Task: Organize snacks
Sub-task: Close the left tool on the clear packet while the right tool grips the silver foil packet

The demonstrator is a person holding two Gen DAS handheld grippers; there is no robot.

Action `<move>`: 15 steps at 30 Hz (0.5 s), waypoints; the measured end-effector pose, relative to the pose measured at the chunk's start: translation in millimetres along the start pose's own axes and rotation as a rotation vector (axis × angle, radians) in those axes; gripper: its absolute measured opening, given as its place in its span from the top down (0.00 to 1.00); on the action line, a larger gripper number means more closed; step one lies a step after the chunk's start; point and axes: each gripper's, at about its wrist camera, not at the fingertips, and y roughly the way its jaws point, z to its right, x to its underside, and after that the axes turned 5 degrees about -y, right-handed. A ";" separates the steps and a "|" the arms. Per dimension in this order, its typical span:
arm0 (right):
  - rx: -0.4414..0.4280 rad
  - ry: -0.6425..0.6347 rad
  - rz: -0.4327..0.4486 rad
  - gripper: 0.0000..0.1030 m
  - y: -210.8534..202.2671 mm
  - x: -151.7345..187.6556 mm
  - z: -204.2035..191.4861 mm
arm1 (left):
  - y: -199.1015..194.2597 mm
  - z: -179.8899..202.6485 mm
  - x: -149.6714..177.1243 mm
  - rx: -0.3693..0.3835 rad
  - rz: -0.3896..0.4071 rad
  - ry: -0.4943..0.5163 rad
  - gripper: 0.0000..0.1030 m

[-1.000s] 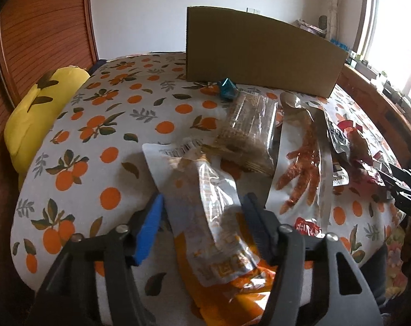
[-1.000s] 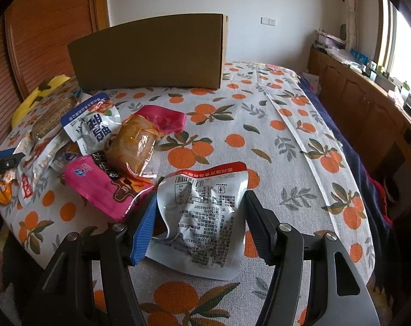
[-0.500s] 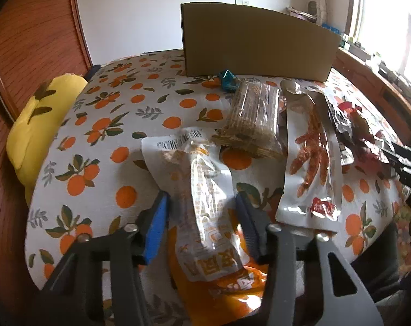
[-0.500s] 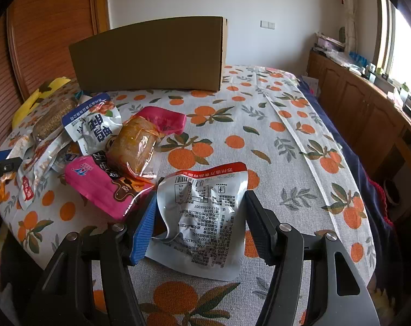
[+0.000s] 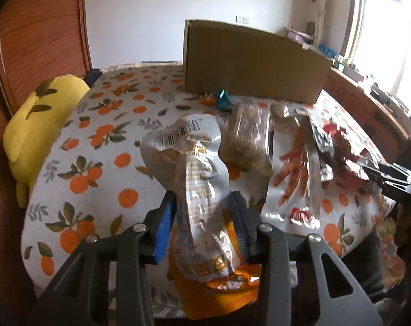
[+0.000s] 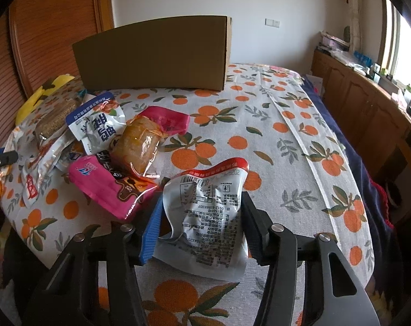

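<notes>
In the left wrist view my left gripper [image 5: 202, 199] is closing, and its pads squeeze a white-and-orange snack pouch [image 5: 194, 163]. The pouch stands up off the cloth, above an orange packet [image 5: 213, 293]. In the right wrist view my right gripper [image 6: 201, 201] is closing too. Its pads press on a silver pouch with a red top edge [image 6: 208, 217], which is crumpled and bent upward. A tall cardboard box [image 5: 249, 62] [image 6: 156, 57] stands at the far side of the table.
Between the grippers lie more snacks on the orange-print tablecloth [image 6: 287, 135]: a cracker pack [image 5: 249, 135], a pouch of red strips [image 5: 292, 168], a pink pack [image 6: 107, 187], a brown clear-wrapped piece [image 6: 140, 146] and a blue-white pouch [image 6: 96, 125]. A yellow plush [image 5: 39, 130] lies left, wooden cabinets [image 6: 368, 108] right.
The left jaws narrowed onto the white-and-orange pouch and raised it off the cloth. The right jaws narrowed, so the flat silver pouch buckled upward.
</notes>
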 end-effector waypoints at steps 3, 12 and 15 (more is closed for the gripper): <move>-0.040 0.041 0.000 0.48 -2.2 -1.0 7.3 | -6.2 1.7 -5.2 0.008 0.024 -0.004 0.62; -0.058 0.057 0.043 0.48 -10.9 -8.2 12.9 | -20.7 10.3 -21.7 0.025 0.099 0.002 0.62; -0.066 0.056 0.055 0.48 -15.2 -10.0 12.1 | -19.9 10.6 -24.4 0.020 0.118 -0.003 0.62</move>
